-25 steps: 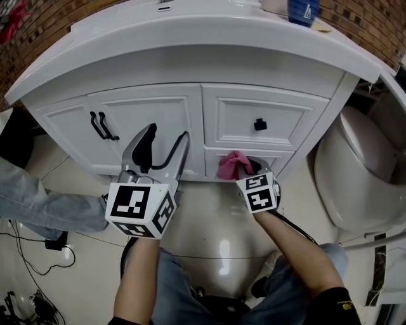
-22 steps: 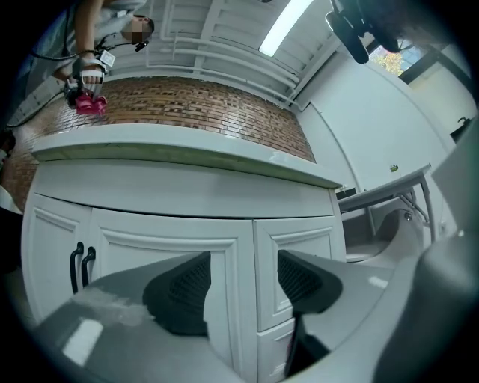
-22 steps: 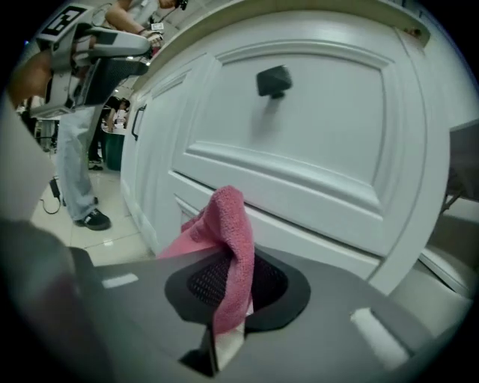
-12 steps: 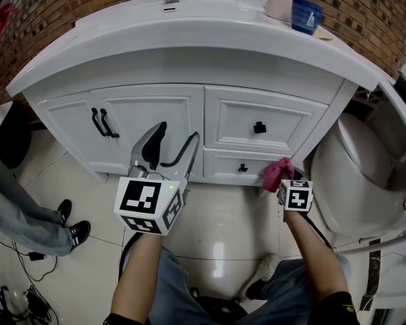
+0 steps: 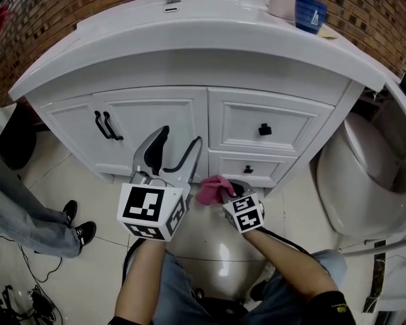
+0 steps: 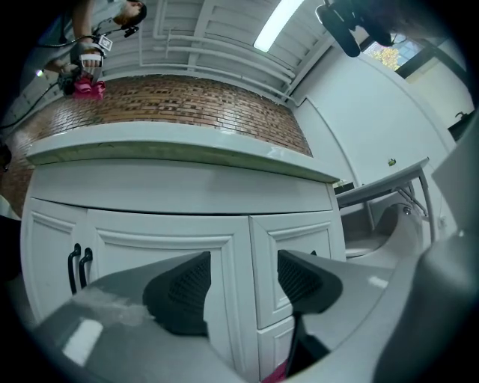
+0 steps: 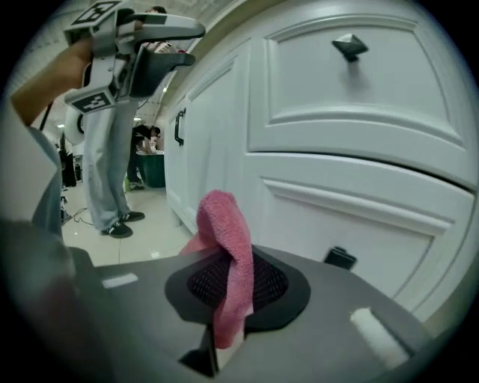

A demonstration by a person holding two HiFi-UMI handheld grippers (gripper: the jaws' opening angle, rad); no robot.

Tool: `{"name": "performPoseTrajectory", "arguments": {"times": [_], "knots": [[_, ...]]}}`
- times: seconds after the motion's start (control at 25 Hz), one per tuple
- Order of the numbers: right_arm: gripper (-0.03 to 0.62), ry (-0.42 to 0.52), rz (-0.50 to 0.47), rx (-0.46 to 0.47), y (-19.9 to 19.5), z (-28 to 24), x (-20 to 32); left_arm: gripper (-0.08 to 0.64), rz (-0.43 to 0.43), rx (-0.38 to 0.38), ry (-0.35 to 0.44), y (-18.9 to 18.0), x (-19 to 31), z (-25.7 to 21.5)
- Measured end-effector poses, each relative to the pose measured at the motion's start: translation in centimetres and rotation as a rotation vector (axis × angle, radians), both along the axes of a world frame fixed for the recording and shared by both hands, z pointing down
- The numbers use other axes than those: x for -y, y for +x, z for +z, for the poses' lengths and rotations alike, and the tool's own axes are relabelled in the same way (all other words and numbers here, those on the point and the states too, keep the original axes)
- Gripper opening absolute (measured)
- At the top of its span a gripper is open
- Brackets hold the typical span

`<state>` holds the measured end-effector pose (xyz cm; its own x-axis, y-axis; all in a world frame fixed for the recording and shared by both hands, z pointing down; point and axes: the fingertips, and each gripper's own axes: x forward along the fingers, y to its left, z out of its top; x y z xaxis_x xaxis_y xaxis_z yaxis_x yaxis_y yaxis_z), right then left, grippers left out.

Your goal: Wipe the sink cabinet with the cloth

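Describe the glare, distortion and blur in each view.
Head view: fisheye bows the countertop, and a light glares off the floor tile. Left gripper view: dark vignette at the corners, ceiling light blown out. Right gripper view: the cloth is fairly sharp, the lower-left foreground blurred.

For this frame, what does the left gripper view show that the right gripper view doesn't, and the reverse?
Only the left gripper view: the countertop edge, the brick wall above it and a ceiling light strip.
Only the right gripper view: the right gripper shut on the pink cloth, the lower drawer's knob and a bystander's legs on the floor.
Both: the white sink cabinet front, its paired black door handles and the left gripper, jaws apart with nothing between them.
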<state>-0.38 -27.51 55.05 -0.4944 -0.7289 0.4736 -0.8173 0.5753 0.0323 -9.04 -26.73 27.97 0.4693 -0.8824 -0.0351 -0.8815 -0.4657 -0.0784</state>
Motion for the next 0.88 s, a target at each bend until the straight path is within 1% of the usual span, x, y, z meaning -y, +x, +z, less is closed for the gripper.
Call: {"name": "performPoseTrajectory", "arguments": {"times": [0.04, 0.12, 0.2, 0.28, 0.4, 0.56, 0.72, 0.88], "knots": [[0.04, 0.0, 0.0, 0.024, -1.4, -0.5, 0.5, 0.279, -0.007, -0.008, -0.001, -0.3, 0.0, -0.1], [0.04, -0.011, 0.023, 0.057, -3.1, -1.0, 1.9, 0.279, -0.019, -0.025, -0.002, -0.7, -0.1, -0.2], [0.04, -0.042, 0.054, 0.063, -3.3, -0.8, 3.0, 0.278, -0.019, -0.021, -0.004, -0.8, -0.2, -0.2], [0.04, -0.071, 0.1, 0.055, -2.1, -0.3, 3.6, 0.278, -0.011, -0.002, -0.004, -0.7, -0.4, -0.1], [0.04, -0.088, 0.151, 0.049, 0.6, 0.1, 3.6, 0.278, -0.018, 0.003, -0.001, -1.4, -0.3, -0.1], [0.04, -0.105, 0.223, 0.043, 5.5, 0.4, 2.4, 0.278, -0.033, -0.031, -0.009, -2.3, 0.2, -0.2], [0.04, -0.117, 0.327, 0.055, 11.6, 0.3, 1.3, 0.278, -0.016, -0.038, -0.01, -1.4, 0.3, -0.1], [0.04, -0.108, 0.425, 0.024, 17.2, 0.3, 0.7, 0.278, 0.006, -0.022, -0.014, -0.1, 0.5, 0.3]]}}
